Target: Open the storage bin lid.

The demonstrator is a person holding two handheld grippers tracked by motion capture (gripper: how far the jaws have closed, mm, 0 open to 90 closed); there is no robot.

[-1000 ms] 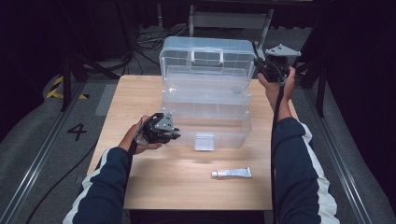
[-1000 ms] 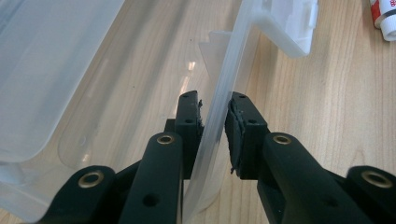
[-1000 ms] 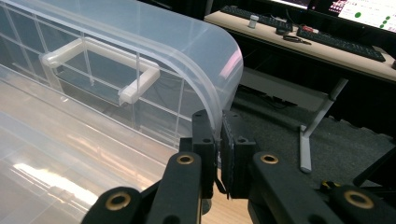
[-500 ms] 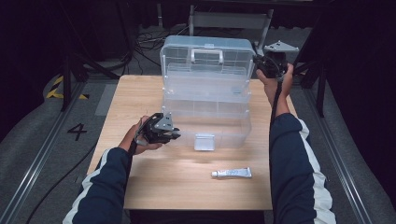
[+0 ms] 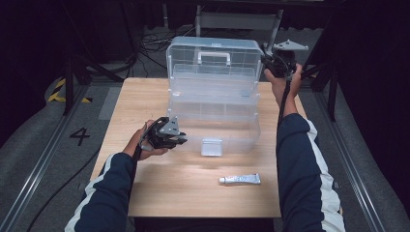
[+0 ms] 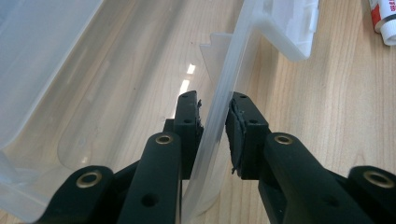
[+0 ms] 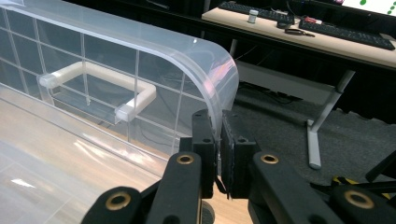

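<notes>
While I hold both tools still, the clear plastic storage box sits in the middle of the wooden table, its lid swung up and standing nearly upright at the far side. A white handle is mounted on that lid, and a white latch hangs on the near front wall of the box.

My right gripper is raised at the far right, at the lid's upper right corner. From the right gripper view, its 2 jaws are clamped on the lid's rounded edge, pads pressed tight with the thin plastic between them, and the handle shows through the lid to the left.

My left gripper is low at the box's near left corner. In the left gripper view, the jaws straddle the thin front wall of the box's base, one inside the base, one outside. The inner pad lies against the wall; I cannot tell whether the outer one presses on it, so whether this tool truly grips is unclear to me.

1 small tube lies on the table near the front edge, well apart from both grippers; its capped end shows at the top right corner of the left gripper view.
</notes>
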